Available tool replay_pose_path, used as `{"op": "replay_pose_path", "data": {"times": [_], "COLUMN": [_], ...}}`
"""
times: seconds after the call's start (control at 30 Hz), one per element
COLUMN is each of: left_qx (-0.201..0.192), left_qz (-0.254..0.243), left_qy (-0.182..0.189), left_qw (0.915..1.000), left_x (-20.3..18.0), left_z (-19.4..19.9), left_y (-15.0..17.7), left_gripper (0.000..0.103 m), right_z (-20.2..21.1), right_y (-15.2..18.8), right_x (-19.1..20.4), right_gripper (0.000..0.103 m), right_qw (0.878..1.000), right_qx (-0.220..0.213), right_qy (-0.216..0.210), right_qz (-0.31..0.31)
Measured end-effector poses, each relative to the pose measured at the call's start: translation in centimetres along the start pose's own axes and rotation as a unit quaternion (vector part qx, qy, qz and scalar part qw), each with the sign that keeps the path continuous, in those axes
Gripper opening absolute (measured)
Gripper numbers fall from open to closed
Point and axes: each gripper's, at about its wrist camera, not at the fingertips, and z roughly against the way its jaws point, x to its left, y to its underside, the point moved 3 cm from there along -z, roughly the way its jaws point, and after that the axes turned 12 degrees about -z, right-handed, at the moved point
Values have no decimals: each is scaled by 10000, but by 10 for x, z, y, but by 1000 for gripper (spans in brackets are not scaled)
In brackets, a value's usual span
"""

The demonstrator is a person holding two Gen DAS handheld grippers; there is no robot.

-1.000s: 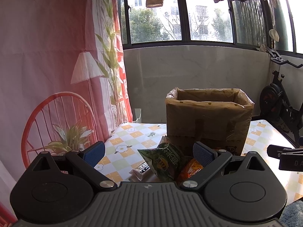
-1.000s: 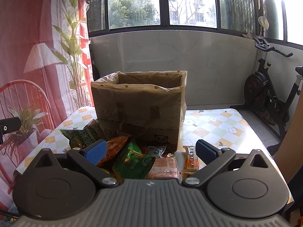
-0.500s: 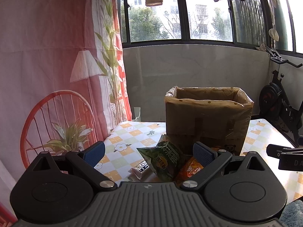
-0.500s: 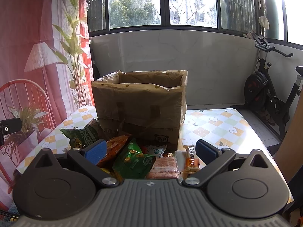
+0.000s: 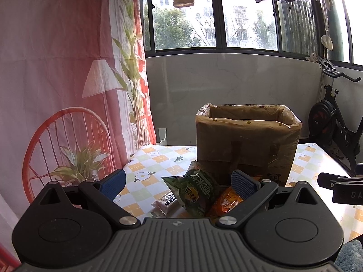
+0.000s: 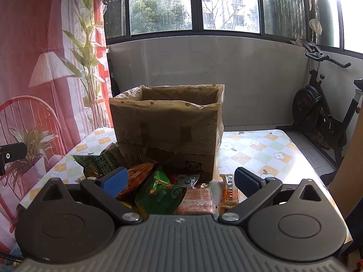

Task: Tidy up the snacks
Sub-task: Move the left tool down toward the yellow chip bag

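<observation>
A brown cardboard box (image 5: 247,147) lined with clear plastic stands open on the checkered table; it also shows in the right wrist view (image 6: 168,131). Snack packets lie in front of it: a dark green bag (image 5: 197,192), an orange bag (image 5: 226,200), a small pink-wrapped bar (image 5: 164,200). The right wrist view adds a bright green bag (image 6: 158,192), a pink packet (image 6: 196,201) and an orange bar (image 6: 230,189). My left gripper (image 5: 179,182) is open and empty above the pile's left side. My right gripper (image 6: 180,180) is open and empty above the pile.
The table (image 6: 254,151) has a flower-check cloth. A pink printed curtain (image 5: 56,90) hangs at the left. An exercise bike (image 6: 322,117) stands at the right by the window wall. The right gripper's body (image 5: 340,187) shows at the left view's right edge.
The left gripper has backed off slightly, so the box and snacks sit a little higher in its view. The right gripper has barely moved.
</observation>
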Motion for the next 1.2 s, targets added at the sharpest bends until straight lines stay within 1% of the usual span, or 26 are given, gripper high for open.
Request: {"op": "replay_pose_path", "data": {"times": [0.3,0.43,0.6,0.7,0.77,0.87,0.97,1.03,1.13,1.2], "left_qx": [47,17,114,289,364,464,569,667,784,891], "left_qz": [19,81,13,113,201,138,22,-12,3,-8], "left_qy": [12,-20,-126,14,119,176,424,511,688,804], "left_qw": [10000,10000,9999,9995,9991,9987,9975,9965,9945,9928], "left_x": [0,5,9,13,14,11,1,-5,-14,-22], "left_z": [-2,-4,-29,-49,-61,-78,-96,-108,-121,-126], "left_y": [1,0,2,5,8,13,17,21,31,40], "left_gripper": [100,100,99,96,96,95,95,95,94,93], "right_z": [0,-3,-23,-41,-53,-71,-83,-91,-104,-111], "right_y": [0,-4,-14,-18,-20,-22,-19,-15,-7,-2], "right_x": [0,0,-4,-7,-7,-2,3,7,10,7], "right_gripper": [102,102,103,103,103,103,103,103,103,103], "right_qw": [10000,10000,9998,9994,9991,9991,9993,9991,9982,9983], "right_qx": [9,36,81,8,31,63,22,15,135,174], "right_qy": [4,-75,-160,-332,-388,-414,-366,-321,-319,-321], "right_qz": [11,46,8,-132,-144,-16,85,265,485,459]}}
